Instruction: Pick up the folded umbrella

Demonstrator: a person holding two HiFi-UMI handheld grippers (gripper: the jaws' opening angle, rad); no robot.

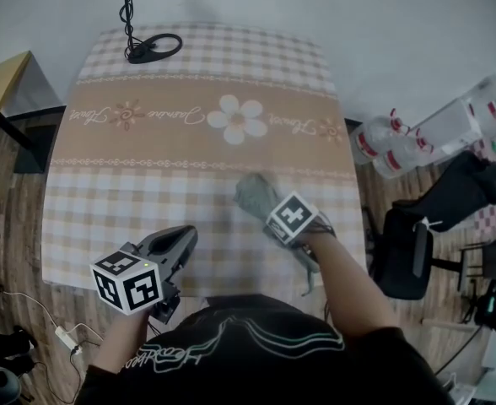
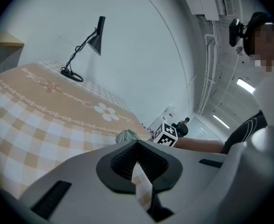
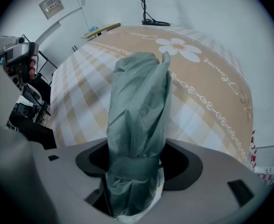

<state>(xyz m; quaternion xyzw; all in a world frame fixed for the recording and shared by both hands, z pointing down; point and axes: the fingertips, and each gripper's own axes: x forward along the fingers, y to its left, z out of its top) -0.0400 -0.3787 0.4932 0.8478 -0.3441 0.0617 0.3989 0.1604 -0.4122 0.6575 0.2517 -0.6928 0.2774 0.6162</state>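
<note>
Right gripper clamped on grey-green folded fabric umbrella; we fear the cloth sliding out on lifting. Left gripper near-closed, empty.

Up close, the folded umbrella is grey-green cloth, matt and creased, cinched by a smoother band of the same fabric. The right gripper is matt grey plastic. So is the left gripper, its black pads finely ribbed and its marker cube flat black-and-white print. The tablecloth is soft, matt checked cloth. At eleven o'clock, the lamp is black with a slight sheen. At nine o'clock, the floor is wood planks.
</note>
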